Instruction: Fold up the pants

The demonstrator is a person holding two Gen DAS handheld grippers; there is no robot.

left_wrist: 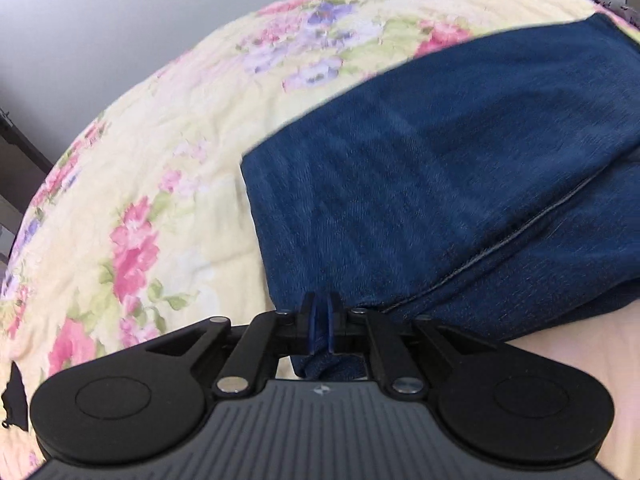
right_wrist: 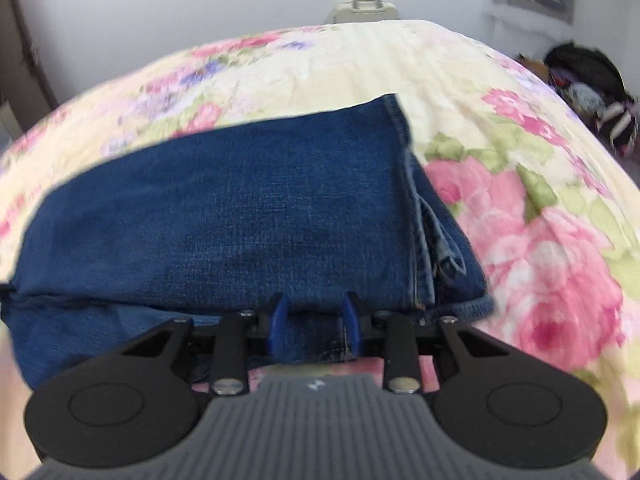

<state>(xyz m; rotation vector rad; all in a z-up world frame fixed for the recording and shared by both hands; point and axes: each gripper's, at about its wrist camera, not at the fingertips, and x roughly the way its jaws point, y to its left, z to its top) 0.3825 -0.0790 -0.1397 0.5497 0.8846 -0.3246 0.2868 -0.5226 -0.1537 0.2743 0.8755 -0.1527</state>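
Dark blue denim pants lie folded on a floral bedspread. In the left wrist view my left gripper is shut on the near edge of the pants, at their left corner. In the right wrist view the pants show stacked hems and a seam on their right side. My right gripper has its blue fingertips apart with a fold of the pants' near edge between them, close to the right corner.
The bedspread spreads out on all sides of the pants. A white wall stands behind the bed. A dark pile of clothes lies at the far right. A pale frame rises beyond the bed's far edge.
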